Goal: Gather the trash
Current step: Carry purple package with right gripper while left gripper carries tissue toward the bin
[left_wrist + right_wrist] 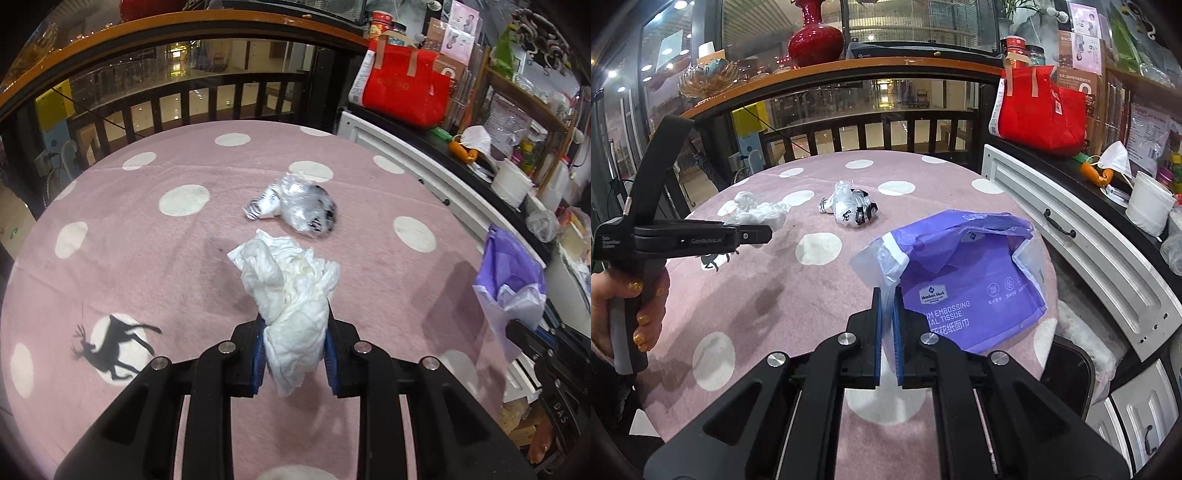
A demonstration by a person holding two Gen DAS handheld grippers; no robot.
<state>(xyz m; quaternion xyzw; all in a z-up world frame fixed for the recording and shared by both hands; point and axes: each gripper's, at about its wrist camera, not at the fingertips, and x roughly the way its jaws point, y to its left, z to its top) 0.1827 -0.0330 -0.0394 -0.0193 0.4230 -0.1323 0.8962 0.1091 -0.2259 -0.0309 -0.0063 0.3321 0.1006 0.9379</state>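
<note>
My left gripper (294,325) is shut on a crumpled white tissue wad (291,280), held above the pink dotted tablecloth (147,258). The same wad (757,212) shows at the left gripper's tip (753,232) in the right wrist view. A crumpled clear plastic wrapper with black print (295,205) lies on the cloth beyond it, also in the right wrist view (849,208). My right gripper (886,314) is shut on the rim of a purple tissue-pack bag (971,277), which hangs open over the table's right side. The bag shows at the right (509,273).
A white cabinet with drawers (1071,236) runs along the table's right side. On it stand a red bag (1038,107), a white cup (1148,203) and a face mask (1115,158). A dark railing (886,125) stands behind the table.
</note>
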